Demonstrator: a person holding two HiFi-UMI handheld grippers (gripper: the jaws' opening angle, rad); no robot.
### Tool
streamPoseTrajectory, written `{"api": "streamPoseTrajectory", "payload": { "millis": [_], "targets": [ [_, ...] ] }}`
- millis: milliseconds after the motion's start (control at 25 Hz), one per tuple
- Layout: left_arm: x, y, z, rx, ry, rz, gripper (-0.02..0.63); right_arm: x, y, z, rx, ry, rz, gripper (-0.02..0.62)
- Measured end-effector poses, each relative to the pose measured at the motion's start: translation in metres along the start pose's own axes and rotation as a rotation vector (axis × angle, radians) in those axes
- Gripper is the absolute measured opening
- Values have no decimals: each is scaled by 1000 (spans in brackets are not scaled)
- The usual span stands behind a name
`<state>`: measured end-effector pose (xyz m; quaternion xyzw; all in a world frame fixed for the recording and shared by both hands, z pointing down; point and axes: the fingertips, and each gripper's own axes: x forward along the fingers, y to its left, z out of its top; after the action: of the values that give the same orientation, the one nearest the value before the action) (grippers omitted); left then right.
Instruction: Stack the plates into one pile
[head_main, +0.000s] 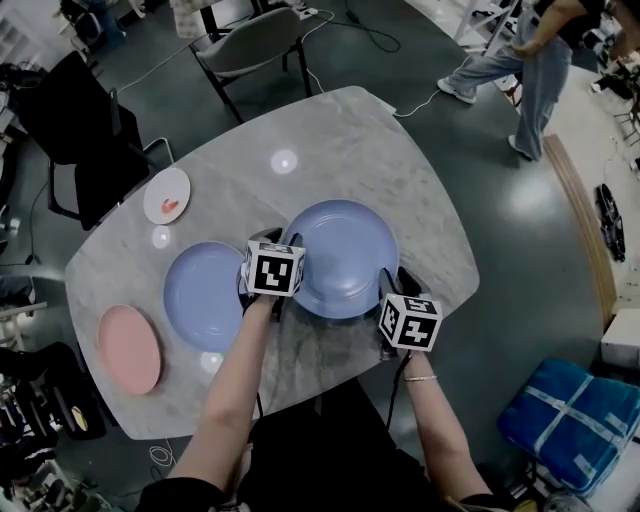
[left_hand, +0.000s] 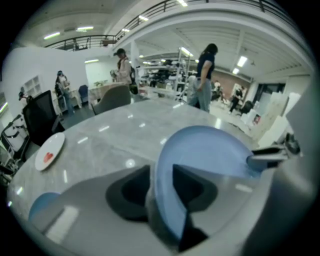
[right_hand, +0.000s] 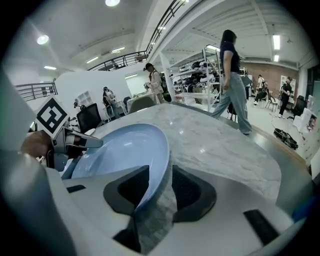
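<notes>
Marble table (head_main: 340, 140), grey floor (head_main: 480, 200): left gripper (left_hand: 161, 182) clenches blue plate (head_main: 345, 250); jaws of right gripper (right_hand: 161, 182) straddle its rim, unclenched.

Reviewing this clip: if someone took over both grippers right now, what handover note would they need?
Left gripper: appears shut on the left rim of the large blue plate.
Right gripper: jaws straddle that plate's near-right rim with a gap showing beside it, so open.
Plates: large blue plate mid-table; smaller blue plate to its left; pink plate at the near-left edge; small white plate at the far left. None lies on another.
Done: nothing stacked yet.
Left: gather all four into one pile.
</notes>
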<state>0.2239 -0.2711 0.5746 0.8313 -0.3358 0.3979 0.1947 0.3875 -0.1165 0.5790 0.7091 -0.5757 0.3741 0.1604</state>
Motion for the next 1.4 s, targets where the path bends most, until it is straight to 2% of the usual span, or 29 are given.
{"api": "streamPoseTrajectory", "payload": {
  "millis": [120, 400, 680, 880, 1160, 1400],
  "targets": [
    [6, -2, 1, -25, 27, -8, 122, 3, 2, -3, 3, 19, 18, 129],
    [6, -3, 2, -89, 15, -4, 83, 5, -2, -2, 37, 25, 29, 124],
    [-19, -13, 6, -117, -38, -8, 67, -7, -9, 9, 85, 3, 32, 110],
    [-43, -10, 8, -184, -95, 1, 60, -18, -2, 28, 57, -26, 54, 98],
    [-89, 18, 8, -268, -180, 92, 58, -19, 35, 49, -24, -30, 154, 101],
    [-144, 71, -29, -369, -214, 216, 58, -14, 110, 59, -130, -19, 288, 100]
  ]
}}
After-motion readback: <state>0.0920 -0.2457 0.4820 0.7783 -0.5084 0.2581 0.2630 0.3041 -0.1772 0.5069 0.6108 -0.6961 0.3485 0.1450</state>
